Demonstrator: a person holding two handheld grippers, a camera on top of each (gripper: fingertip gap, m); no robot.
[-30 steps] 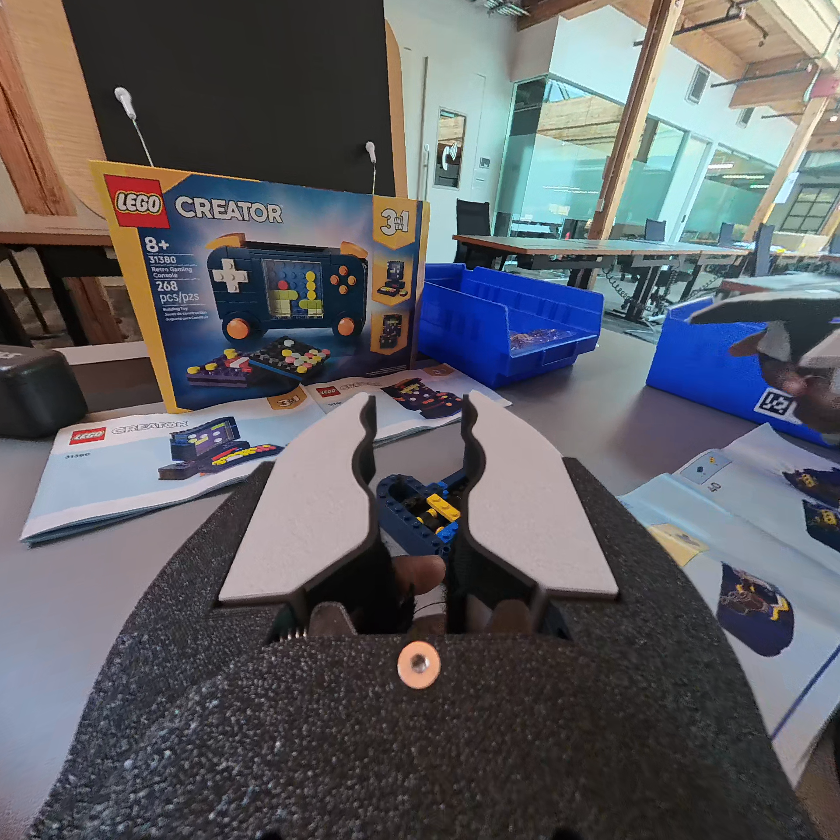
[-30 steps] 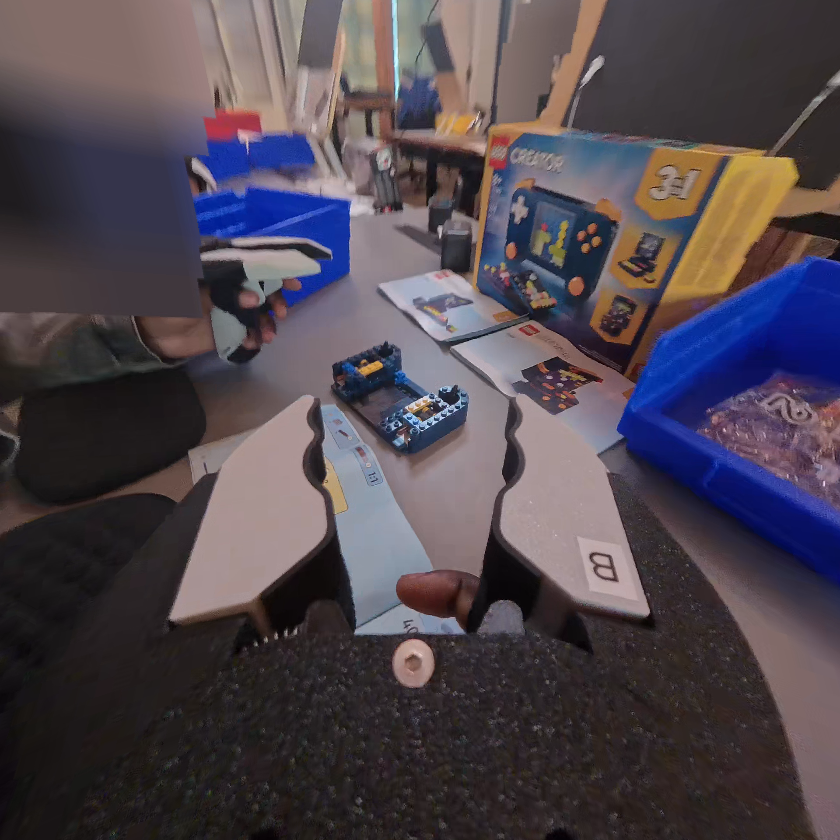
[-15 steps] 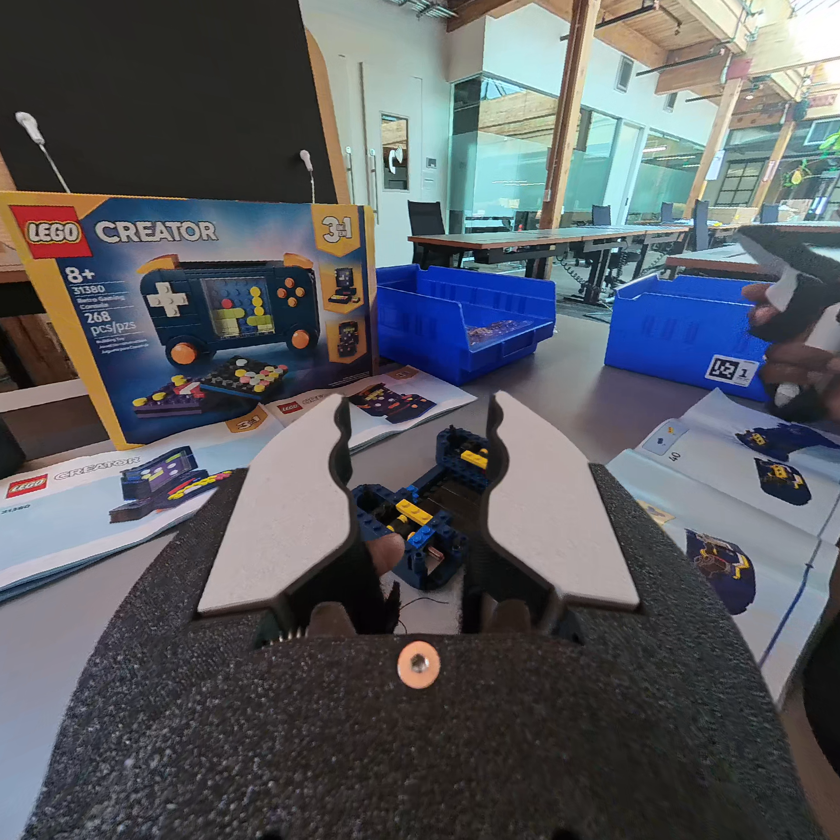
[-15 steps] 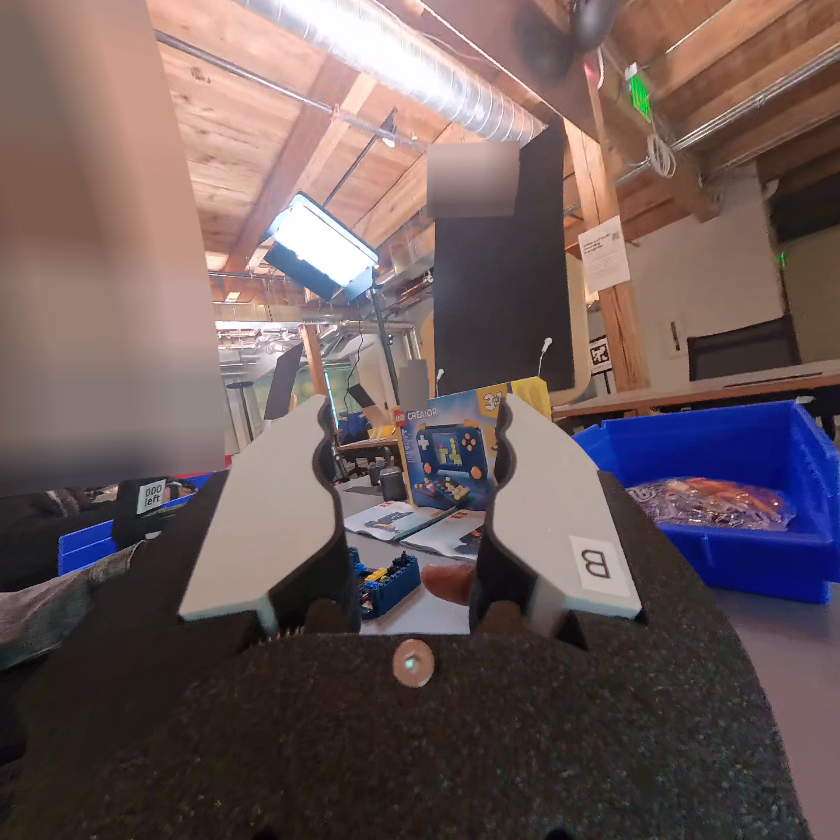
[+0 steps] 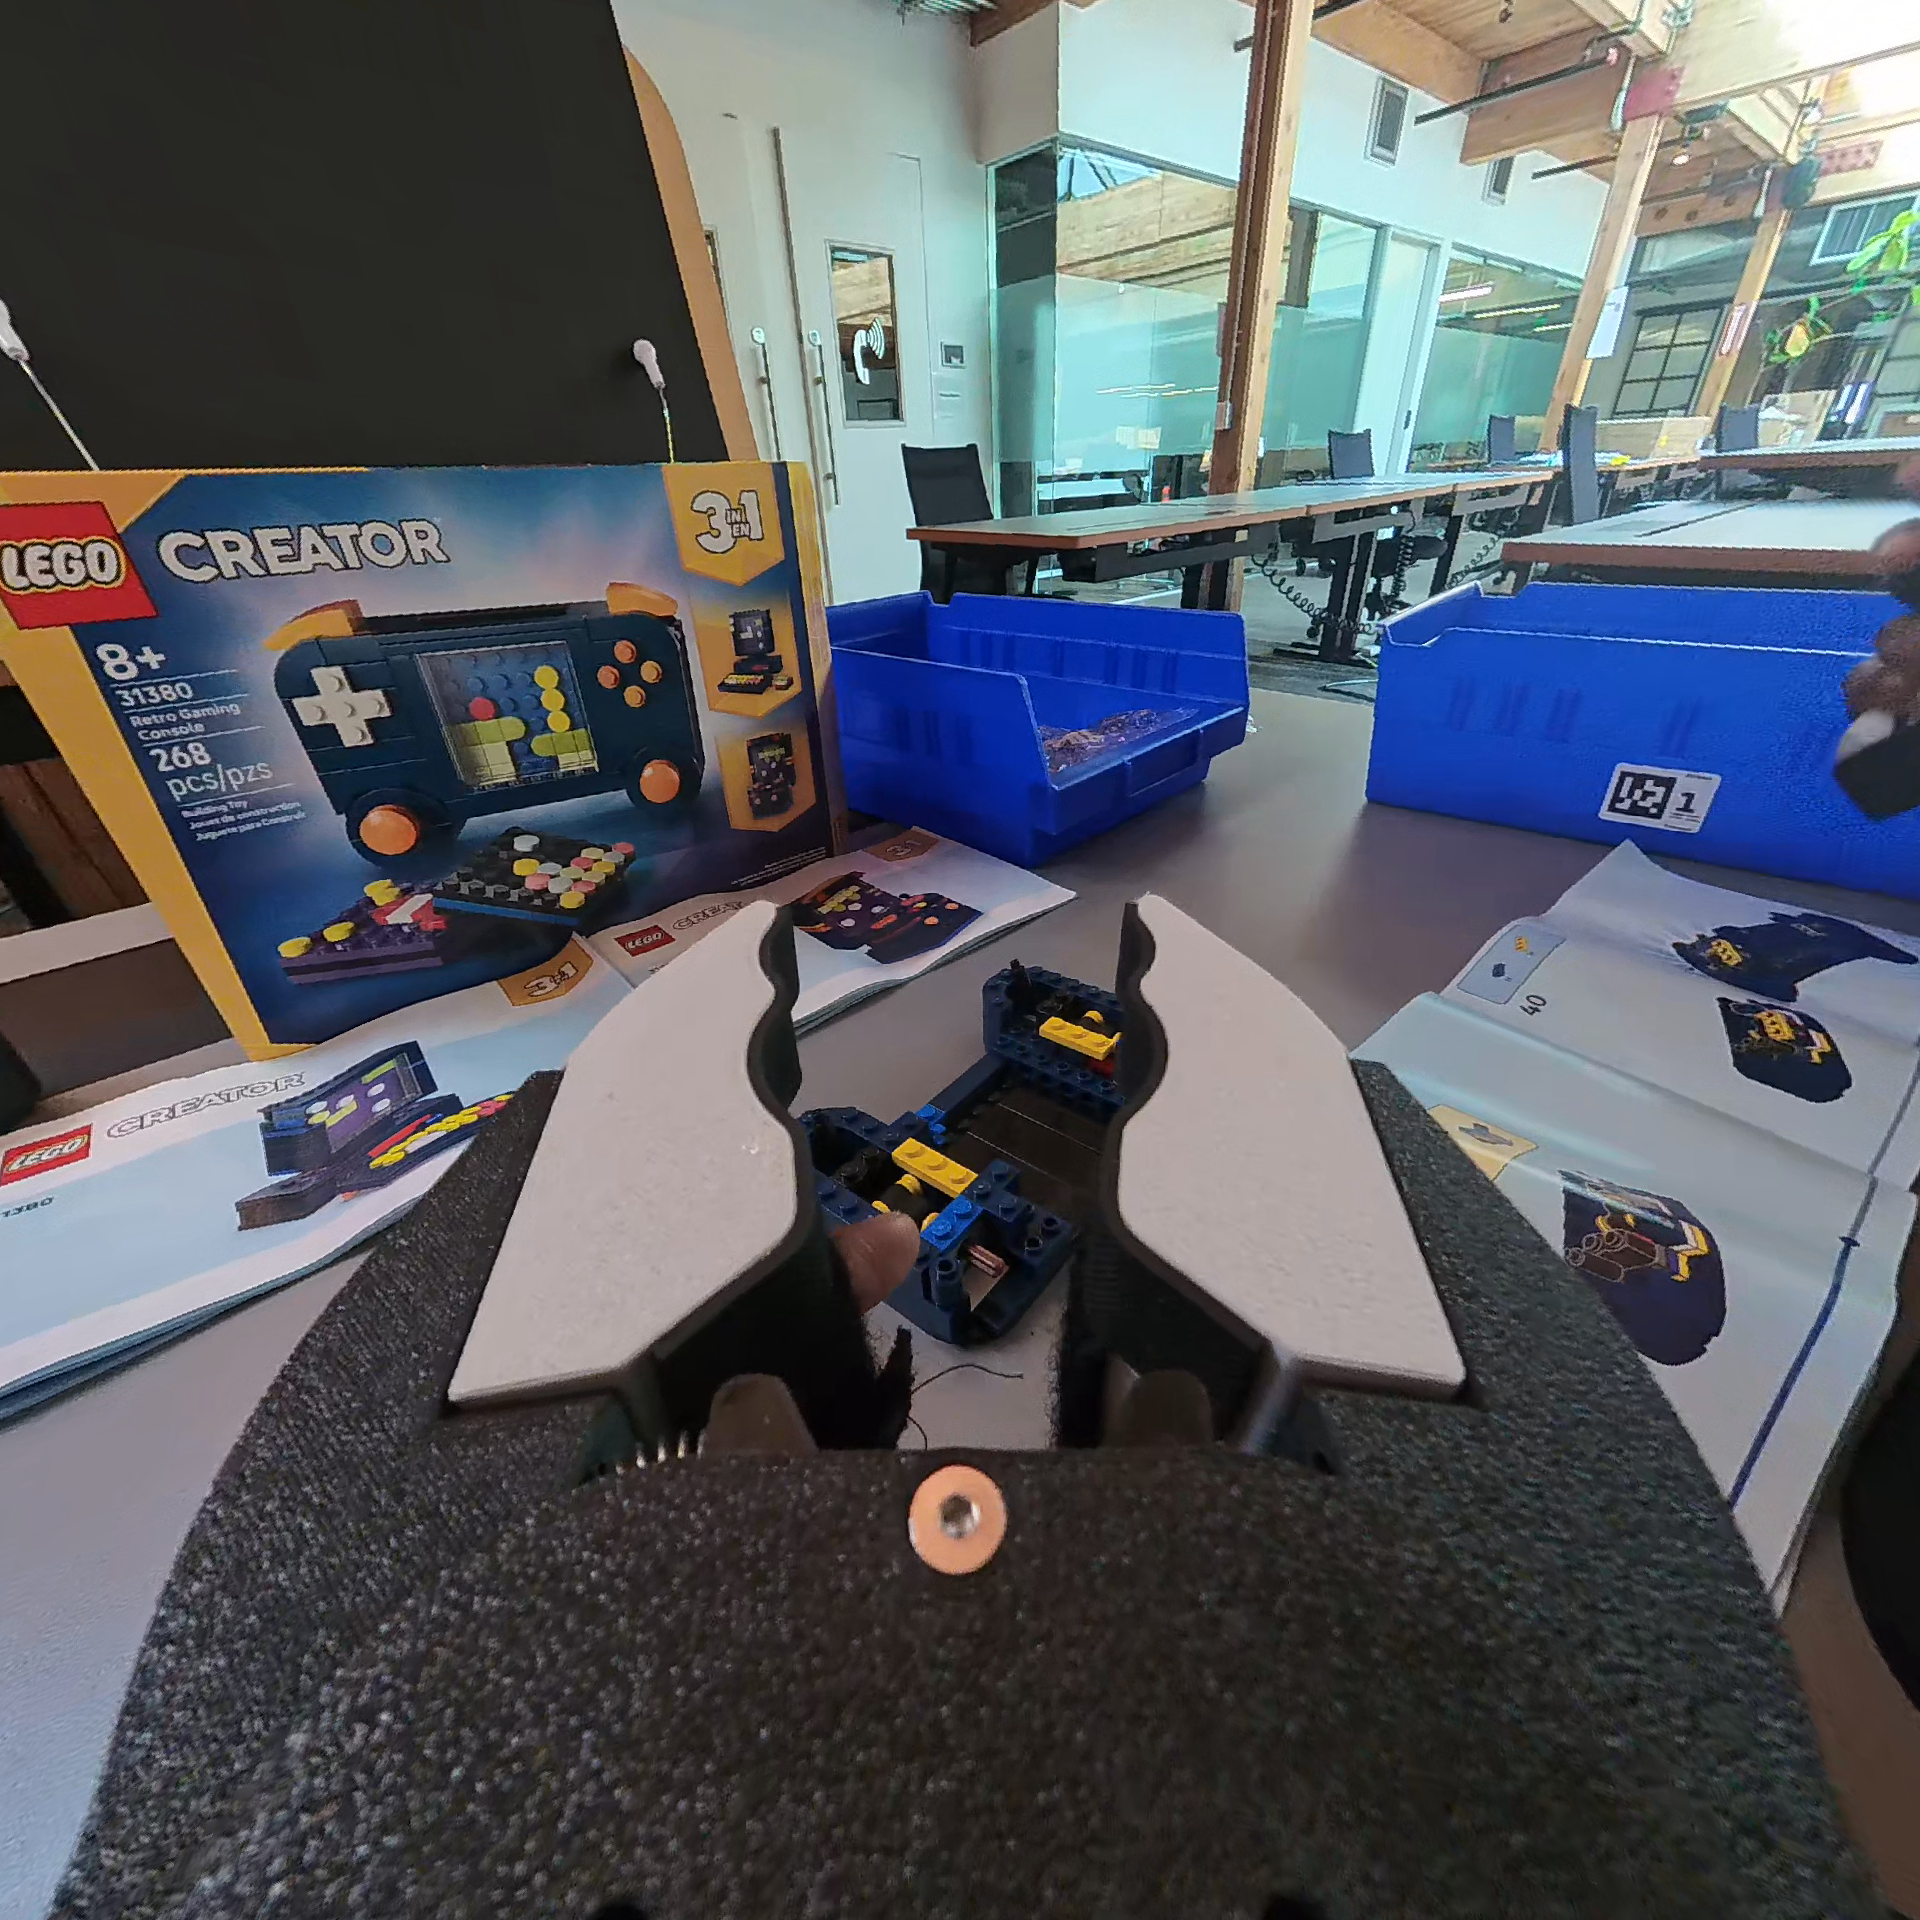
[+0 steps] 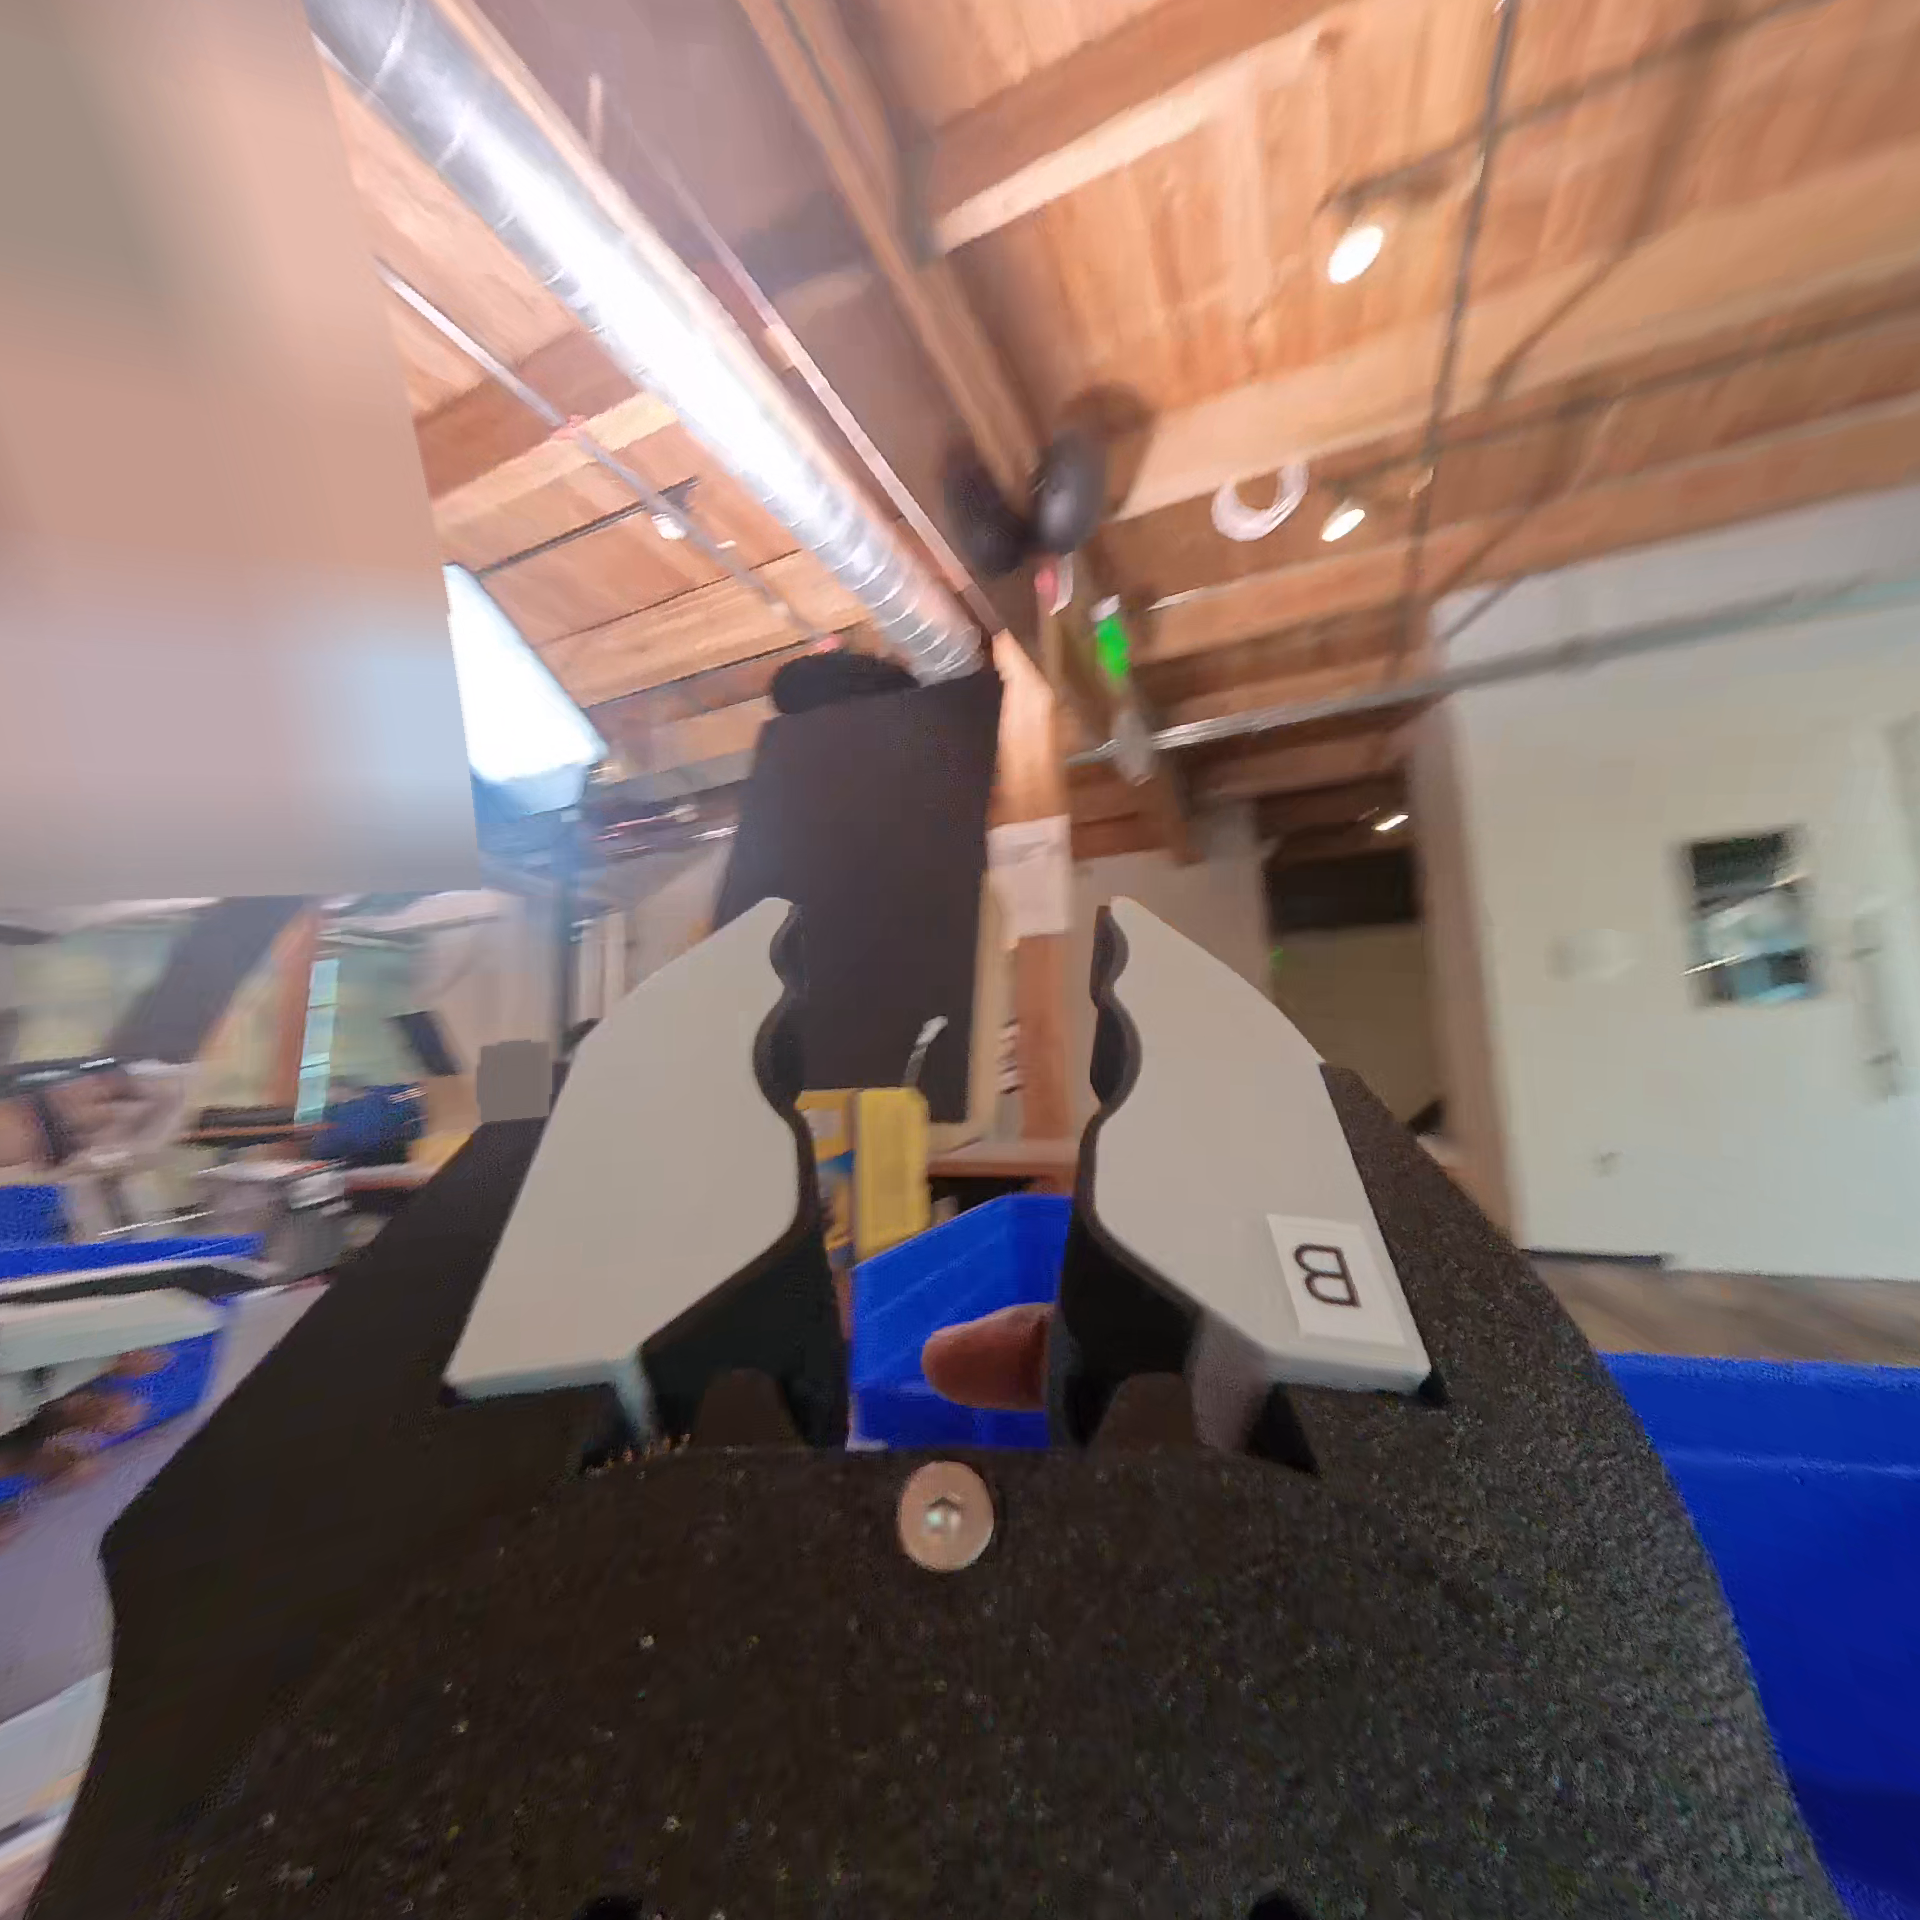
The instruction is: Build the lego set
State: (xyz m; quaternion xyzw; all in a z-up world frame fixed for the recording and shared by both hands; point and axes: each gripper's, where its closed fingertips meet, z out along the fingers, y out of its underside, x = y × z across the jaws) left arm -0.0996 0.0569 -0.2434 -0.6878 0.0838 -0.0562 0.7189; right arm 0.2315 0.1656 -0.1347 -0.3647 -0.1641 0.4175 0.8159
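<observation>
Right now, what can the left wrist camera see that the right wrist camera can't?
Only the left wrist view shows the blue brick model lying on the grey table between the open left gripper's fingers, plus the instruction booklets. Only the right wrist view shows the wooden ceiling and silver duct, beyond the open, empty right gripper. Both show the toy box and a blue bin.
</observation>
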